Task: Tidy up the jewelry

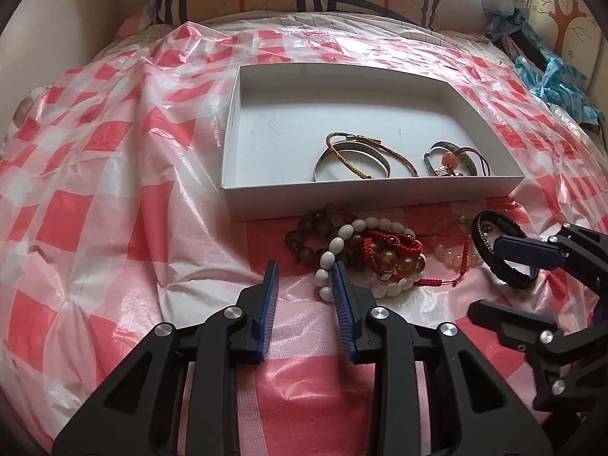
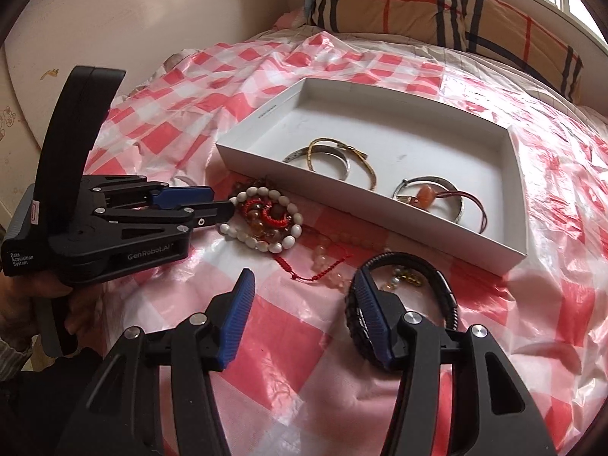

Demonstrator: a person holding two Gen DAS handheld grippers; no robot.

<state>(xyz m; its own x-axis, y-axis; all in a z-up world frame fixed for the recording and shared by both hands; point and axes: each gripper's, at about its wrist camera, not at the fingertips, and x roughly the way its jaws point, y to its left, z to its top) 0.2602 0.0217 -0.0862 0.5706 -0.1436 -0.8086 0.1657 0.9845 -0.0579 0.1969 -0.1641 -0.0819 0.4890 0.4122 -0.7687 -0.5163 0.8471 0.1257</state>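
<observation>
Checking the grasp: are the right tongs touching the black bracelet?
Touching. The right wrist view shows one finger inside the black bracelet, against its band.

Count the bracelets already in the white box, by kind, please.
Plain silver bangles: 1
Gold braided cord bracelets: 1
Silver bangles tangled with a red cord and orange stone: 1
Total in the white box: 3

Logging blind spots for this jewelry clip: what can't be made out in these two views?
- Small beads inside the black braided bracelet: too small to identify in the right wrist view; hidden by the right gripper in the left wrist view.
- Tangled bracelet pile: the count is unclear where strands overlap; the left gripper covers its near edge.
- Print on the white box rim: too small to read.
</observation>
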